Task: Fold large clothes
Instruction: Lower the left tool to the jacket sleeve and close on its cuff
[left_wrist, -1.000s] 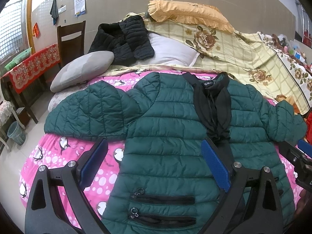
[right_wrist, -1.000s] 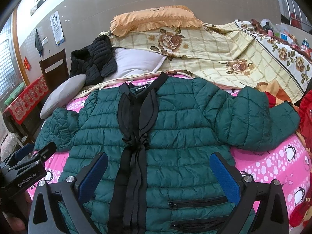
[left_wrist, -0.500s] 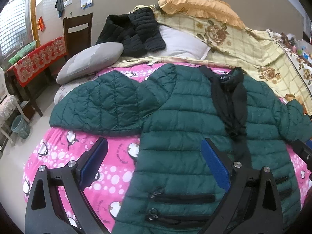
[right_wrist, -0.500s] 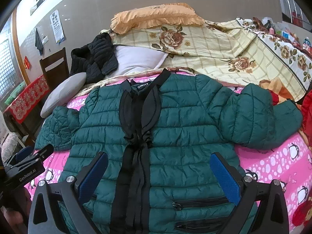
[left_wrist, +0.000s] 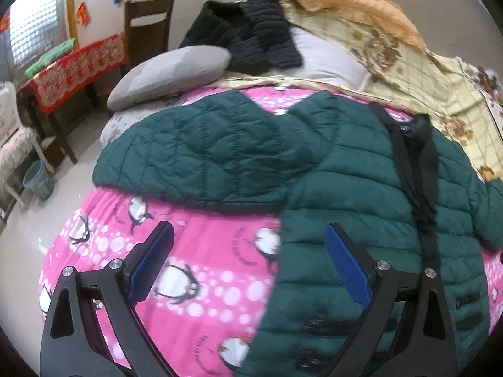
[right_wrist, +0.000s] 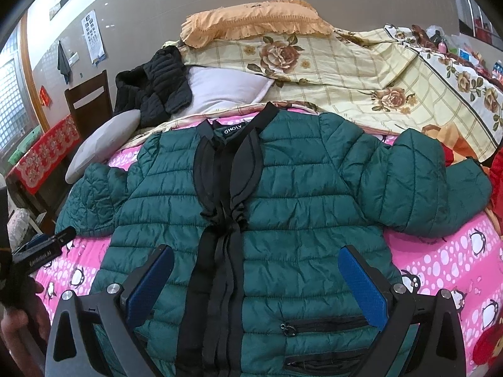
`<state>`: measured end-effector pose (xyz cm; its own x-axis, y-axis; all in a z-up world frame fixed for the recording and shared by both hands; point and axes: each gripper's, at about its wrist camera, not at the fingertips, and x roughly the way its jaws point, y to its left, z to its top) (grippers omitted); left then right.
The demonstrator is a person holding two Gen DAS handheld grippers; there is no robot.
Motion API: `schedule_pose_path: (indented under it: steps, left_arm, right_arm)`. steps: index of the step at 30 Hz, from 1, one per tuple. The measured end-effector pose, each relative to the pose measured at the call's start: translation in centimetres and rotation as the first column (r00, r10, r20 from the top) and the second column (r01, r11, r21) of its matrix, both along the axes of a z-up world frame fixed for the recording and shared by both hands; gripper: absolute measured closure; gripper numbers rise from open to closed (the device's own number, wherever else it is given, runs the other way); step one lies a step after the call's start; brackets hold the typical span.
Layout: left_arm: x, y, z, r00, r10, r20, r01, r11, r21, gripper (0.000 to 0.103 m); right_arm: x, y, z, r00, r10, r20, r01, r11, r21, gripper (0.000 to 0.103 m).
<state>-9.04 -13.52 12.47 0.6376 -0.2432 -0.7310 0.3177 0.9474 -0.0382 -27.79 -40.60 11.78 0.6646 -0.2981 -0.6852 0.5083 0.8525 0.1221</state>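
A bed (right_wrist: 456,267) covered by a pink penguin-print blanket (left_wrist: 201,270) fills both views. Spread flat across it, front side up, lies a dark green quilted puffer jacket (right_wrist: 298,207) with a black trim running down its middle, both sleeves stretched out to the sides. Its collar points toward the head of the bed, where a cream floral quilt (right_wrist: 361,78) is heaped with an orange frilled pillow (right_wrist: 254,20) on top. Just beside the quilt sit a white pillow (right_wrist: 220,89), a black padded garment (right_wrist: 154,84) and a grey cushion (left_wrist: 169,73). A dark wooden chair (left_wrist: 147,22) stands against the wall beyond the bed, next to a surface draped in a red patterned cloth (left_wrist: 78,69).

The left claw (left_wrist: 248,267) is released, its blue-padded jaws spread wide, one over the blanket and one over the jacket's edge below the sleeve. The right claw (right_wrist: 254,286) is likewise released, jaws wide apart above the jacket's lower front, holding nothing.
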Motion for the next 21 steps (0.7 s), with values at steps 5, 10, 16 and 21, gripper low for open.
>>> schedule_pose_path:
  steps: [5, 10, 16, 21]
  left_arm:
    - [3.7, 3.7, -1.4, 0.995, 0.082, -0.050, -0.082, 0.997, 0.004, 0.007]
    - [7.6, 7.7, -3.2, 0.980, 0.167, -0.112, -0.169, 0.986, -0.010, 0.007]
    - [11.0, 10.8, -4.9, 0.951, 0.250, -0.183, -0.256, 0.967, -0.009, 0.007]
    - [12.8, 13.0, -5.5, 0.930, 0.306, -0.205, -0.319, 0.947, -0.033, 0.007]
  right_arm:
    - [-0.1, -0.3, -0.2, 1.000, 0.009, -0.005, -0.009, 1.000, 0.009, 0.000]
    - [0.3, -0.2, -0.4, 1.000, 0.016, -0.011, -0.016, 1.000, 0.022, 0.000]
    - [0.8, 0.2, -0.7, 0.999, 0.034, -0.019, -0.034, 0.999, 0.027, 0.000]
    - [1.2, 0.5, -0.8, 0.998, 0.050, -0.028, -0.049, 0.998, 0.026, 0.000]
